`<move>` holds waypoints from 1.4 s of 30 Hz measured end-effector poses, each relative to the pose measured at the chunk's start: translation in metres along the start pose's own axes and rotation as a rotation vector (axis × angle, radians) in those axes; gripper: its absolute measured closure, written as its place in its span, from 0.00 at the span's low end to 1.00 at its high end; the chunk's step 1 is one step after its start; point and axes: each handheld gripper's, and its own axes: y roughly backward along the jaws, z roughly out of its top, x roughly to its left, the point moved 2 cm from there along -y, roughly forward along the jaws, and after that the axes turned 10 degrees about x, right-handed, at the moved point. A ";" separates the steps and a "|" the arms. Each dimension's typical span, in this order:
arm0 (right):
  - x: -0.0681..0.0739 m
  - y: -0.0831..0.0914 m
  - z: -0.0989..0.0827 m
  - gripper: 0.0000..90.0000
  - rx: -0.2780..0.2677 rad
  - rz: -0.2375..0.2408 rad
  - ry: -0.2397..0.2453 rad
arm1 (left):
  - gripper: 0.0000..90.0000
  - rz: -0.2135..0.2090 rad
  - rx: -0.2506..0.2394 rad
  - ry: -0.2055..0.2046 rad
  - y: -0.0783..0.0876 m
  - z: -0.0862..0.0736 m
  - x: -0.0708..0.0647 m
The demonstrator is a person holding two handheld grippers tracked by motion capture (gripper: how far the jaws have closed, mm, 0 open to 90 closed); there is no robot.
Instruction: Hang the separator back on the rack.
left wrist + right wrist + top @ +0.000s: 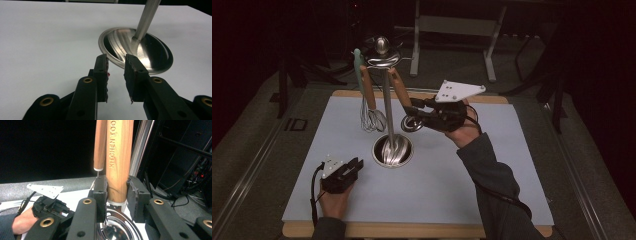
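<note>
Dark room all round your setup, with one grey metal frame (457, 30) on the floor well beyond your fingers. One pale tabletop (472, 170) with a wood edge sits under both your hands. One steel stand (388, 107) rises from its round dish base, whose rim lies just ahead of your left fingers. Three utensils hang from its top: one whisk (371, 107) on a wooden handle, one mint-green tool (358, 67) behind it, and one wood-handled ladle (407, 107). Two grippers. Your right gripper (413, 111) is clenched on the ladle's handle low down, just above the white collar; the steel bowl (113, 230) hangs below your fingers, and the whisk handle (99, 145) is just past your left-hand pad. Your left gripper (356, 164) sits released on the tabletop, jaws apart, nothing between them.
</note>
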 end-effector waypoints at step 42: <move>-0.009 -0.004 -0.043 0.70 0.297 -0.115 0.035 | 0.80 0.002 0.002 0.000 0.000 0.000 0.000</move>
